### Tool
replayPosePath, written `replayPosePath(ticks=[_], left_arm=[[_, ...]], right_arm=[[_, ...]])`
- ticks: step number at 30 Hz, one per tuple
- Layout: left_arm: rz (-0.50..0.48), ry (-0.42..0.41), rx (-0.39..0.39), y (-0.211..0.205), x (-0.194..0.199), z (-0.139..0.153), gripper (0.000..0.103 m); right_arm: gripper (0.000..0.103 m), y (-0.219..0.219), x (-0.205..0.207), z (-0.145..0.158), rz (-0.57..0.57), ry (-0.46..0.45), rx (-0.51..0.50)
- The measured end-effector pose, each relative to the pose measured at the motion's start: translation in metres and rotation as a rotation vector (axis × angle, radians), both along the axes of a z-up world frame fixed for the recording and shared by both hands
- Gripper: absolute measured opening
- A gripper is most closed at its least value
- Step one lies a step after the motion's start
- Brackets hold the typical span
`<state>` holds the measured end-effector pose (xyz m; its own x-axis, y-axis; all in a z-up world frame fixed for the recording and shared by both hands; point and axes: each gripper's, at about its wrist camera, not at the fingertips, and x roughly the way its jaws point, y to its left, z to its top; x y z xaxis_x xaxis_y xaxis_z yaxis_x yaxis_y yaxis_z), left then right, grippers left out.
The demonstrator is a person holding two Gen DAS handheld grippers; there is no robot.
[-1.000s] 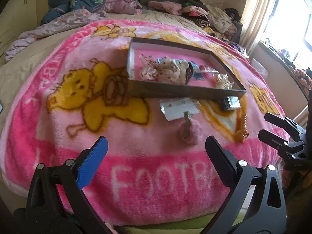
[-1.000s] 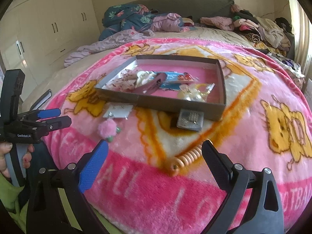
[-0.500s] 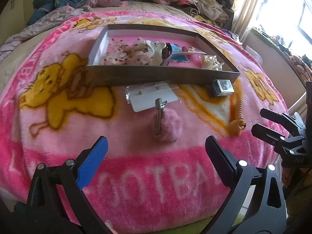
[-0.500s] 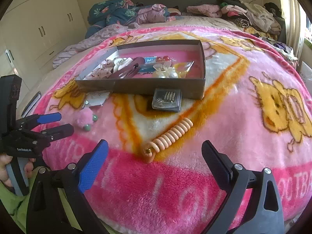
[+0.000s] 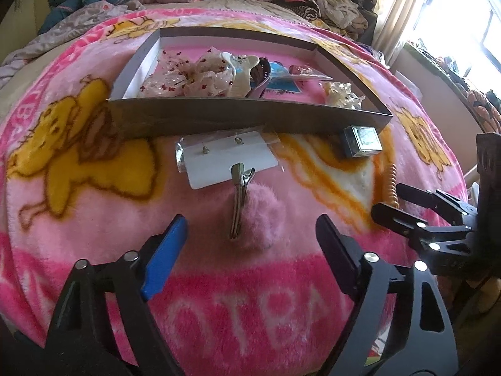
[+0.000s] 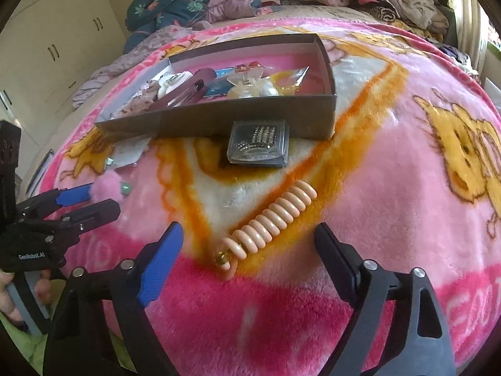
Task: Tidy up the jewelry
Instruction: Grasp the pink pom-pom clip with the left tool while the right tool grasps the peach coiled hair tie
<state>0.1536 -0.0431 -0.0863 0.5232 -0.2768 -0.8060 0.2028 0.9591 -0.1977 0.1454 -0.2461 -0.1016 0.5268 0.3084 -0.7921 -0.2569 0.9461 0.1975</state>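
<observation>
Tongs of the left hand [image 5: 247, 235] fill the bottom of the left wrist view; their two fingers, one with a blue pad [image 5: 164, 255] and one black, are apart and closing, and they press on nothing. Just ahead of them, on the pink blanket [image 5: 94, 219] of the bed, lies one fluffy pink pompom hair clip [image 5: 255, 216] with its metal clasp on top. Its clasp tip overlaps one white earring card [image 5: 225, 156] in a clear sleeve, which carries two small studs. Behind the card stands one shallow grey box [image 5: 238, 116] holding several hair accessories, too tangled to count. One small clear case [image 5: 363, 141] lies at the near right corner of the box. At the right edge the other tongs come in, beside one coiled peach bracelet [image 5: 391, 185].

Right wrist view: the right tongs [image 6: 249, 247] are also apart and closing, with nothing pressed between the fingers. The peach bracelet [image 6: 272, 216] lies just ahead of them, its near end between the two fingertips. Farther on is the clear case [image 6: 258, 144], touching the front wall of the grey box [image 6: 219, 122]. At the left, the left tongs [image 6: 94, 200] hover by the pink pompom clip [image 6: 106, 185]. A hand [image 6: 9, 294] holds their handle.
</observation>
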Motion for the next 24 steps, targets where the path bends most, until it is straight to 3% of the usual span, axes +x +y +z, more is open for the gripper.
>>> replayPosePath(ticks=[6,10,12,13,24], left_arm=[[-0.002,-0.001,0.018,-0.008,0.008,-0.002,0.06],[-0.003,0.0,0.029,-0.014,0.012,-0.002,0.038],[-0.005,-0.005,0.044,-0.016,0.013,-0.002,0.025],[-0.006,-0.007,0.05,-0.017,0.012,-0.002,0.023],[-0.052,-0.033,0.036,-0.026,0.001,0.009,0.018]], right_arm=[[0.044,-0.01,0.004,-0.005,-0.027,-0.014,0.013],[0.028,-0.023,0.002,-0.004,-0.027,-0.024,0.027],[0.024,-0.029,0.001,-0.003,-0.028,-0.027,0.033],[0.023,-0.032,0.0,-0.002,-0.029,-0.029,0.032],[0.019,-0.047,-0.016,0.011,-0.046,-0.071,0.025]])
